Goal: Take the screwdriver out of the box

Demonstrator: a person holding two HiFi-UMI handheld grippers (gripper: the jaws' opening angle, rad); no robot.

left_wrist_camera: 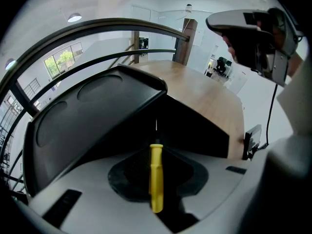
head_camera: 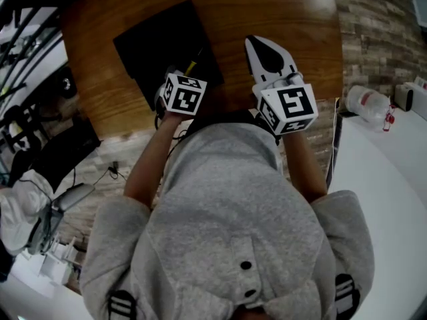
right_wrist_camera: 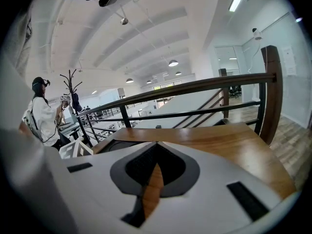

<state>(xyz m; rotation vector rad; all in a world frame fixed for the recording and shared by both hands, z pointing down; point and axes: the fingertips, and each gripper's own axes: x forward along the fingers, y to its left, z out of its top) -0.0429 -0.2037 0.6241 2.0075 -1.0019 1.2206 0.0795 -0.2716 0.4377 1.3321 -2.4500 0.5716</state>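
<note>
Left gripper view: left gripper (left_wrist_camera: 156,150) has its jaws drawn in on a yellow plastic-handled screwdriver (left_wrist_camera: 156,179). Pads press the handle from both sides. The handle runs along the jaw line and the thin metal shaft points toward 12 o'clock, into the dark inside of an open black rectangular box (left_wrist_camera: 97,116). The box lid is raised at 10 o'clock. Cannot tell whether the shaft tip rests on the box floor.

Head view: the box sits on a round brown wooden table (head_camera: 293,19), toward 9 o'clock of the tabletop. The left gripper's marker cube hangs over the box's 5 o'clock corner, with a sliver of yellow just past it. Right gripper (head_camera: 257,45) is at 3 o'clock of the box, apart from it, over bare wood.

Right gripper view: jaw tips are together with nothing between them; only tabletop shows through the slot behind the tips. A black metal railing (right_wrist_camera: 195,87) crosses behind the table.

A person's grey hooded top (head_camera: 227,199) fills the lower frame. A clear plastic bottle (head_camera: 367,103) lies on a white surface at 3 o'clock.
</note>
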